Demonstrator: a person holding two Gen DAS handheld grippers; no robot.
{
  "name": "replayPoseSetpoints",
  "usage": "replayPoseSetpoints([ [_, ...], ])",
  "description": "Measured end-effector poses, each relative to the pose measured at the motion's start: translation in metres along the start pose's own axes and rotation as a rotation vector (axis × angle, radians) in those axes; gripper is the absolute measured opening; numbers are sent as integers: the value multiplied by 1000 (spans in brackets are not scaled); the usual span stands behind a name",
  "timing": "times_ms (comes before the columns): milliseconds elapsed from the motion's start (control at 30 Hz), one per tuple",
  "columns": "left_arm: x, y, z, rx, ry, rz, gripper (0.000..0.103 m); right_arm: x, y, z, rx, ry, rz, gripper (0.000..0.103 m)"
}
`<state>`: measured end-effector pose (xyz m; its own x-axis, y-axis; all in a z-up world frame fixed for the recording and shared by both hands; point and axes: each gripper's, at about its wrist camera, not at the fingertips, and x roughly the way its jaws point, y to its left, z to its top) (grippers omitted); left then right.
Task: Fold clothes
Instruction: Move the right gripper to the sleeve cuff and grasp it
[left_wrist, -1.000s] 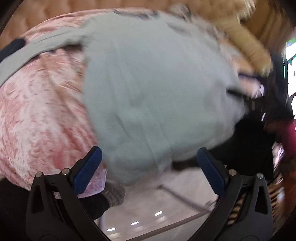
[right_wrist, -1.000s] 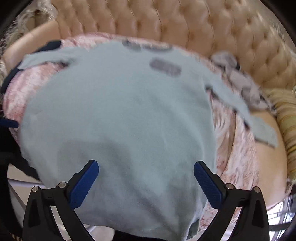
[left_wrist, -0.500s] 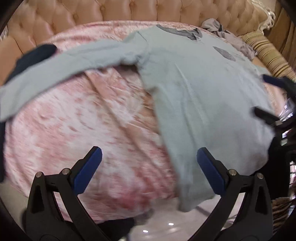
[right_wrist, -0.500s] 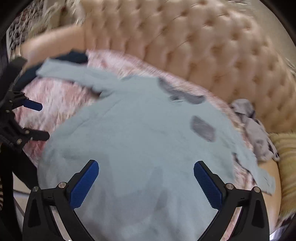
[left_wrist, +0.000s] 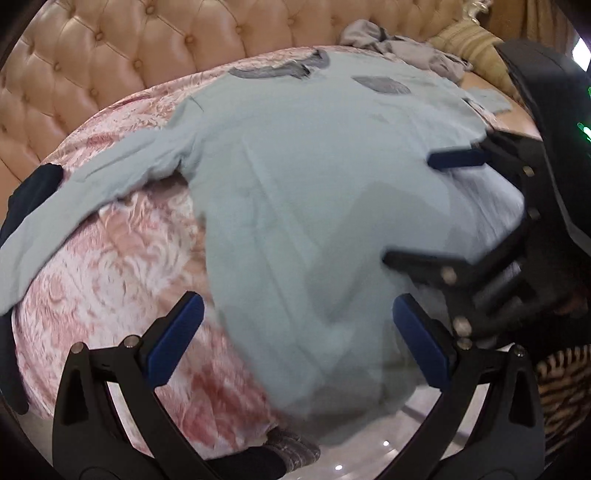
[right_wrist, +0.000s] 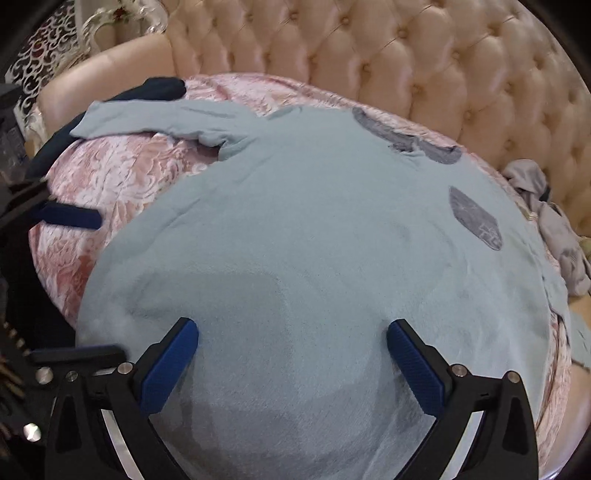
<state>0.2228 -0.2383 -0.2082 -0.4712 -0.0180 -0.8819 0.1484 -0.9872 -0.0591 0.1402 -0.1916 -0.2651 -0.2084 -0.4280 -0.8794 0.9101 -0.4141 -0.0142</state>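
Sweater (right_wrist: 314, 258), pale blue with grey patches, lies spread flat on the pink-covered sofa seat (left_wrist: 110, 266), hem over the front edge, one sleeve (right_wrist: 159, 120) reaching the left end. Left tongs (left_wrist: 295, 332) and right tongs (right_wrist: 291, 354) hover released, grasping nothing. Judged soft, light and limp: best pinched at hem corners or shoulder seams.

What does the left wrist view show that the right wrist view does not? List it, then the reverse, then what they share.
Only the left wrist view shows the glossy pale floor below the sofa edge and a striped gold cushion at the far right.

Only the right wrist view shows the white ornate carved furniture beyond the sofa arm.

Both show the light blue long-sleeved shirt spread flat on the pink patterned cover, the tufted beige sofa back, the crumpled grey garment, the dark navy cloth, and both open grippers: left gripper, right gripper.
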Motion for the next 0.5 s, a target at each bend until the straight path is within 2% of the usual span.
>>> replayPoseSetpoints([
  [133,-9,-10,29,6,-34,-15,103,-14,-26,8,21,18,57,103],
  [233,0,-28,53,67,-3,-28,103,-51,-81,4,154,-93,40,103],
  [300,12,-40,69,87,11,-32,103,-81,-145,-11,347,-178,4,103],
  [367,23,-48,83,85,11,-27,103,-99,-207,-28,532,-217,-47,103],
  [433,31,-50,88,73,18,-16,103,-116,-288,-67,824,-248,-109,103],
  [500,39,-50,89,61,26,-5,103,-129,-345,-101,1030,-300,-119,102],
])
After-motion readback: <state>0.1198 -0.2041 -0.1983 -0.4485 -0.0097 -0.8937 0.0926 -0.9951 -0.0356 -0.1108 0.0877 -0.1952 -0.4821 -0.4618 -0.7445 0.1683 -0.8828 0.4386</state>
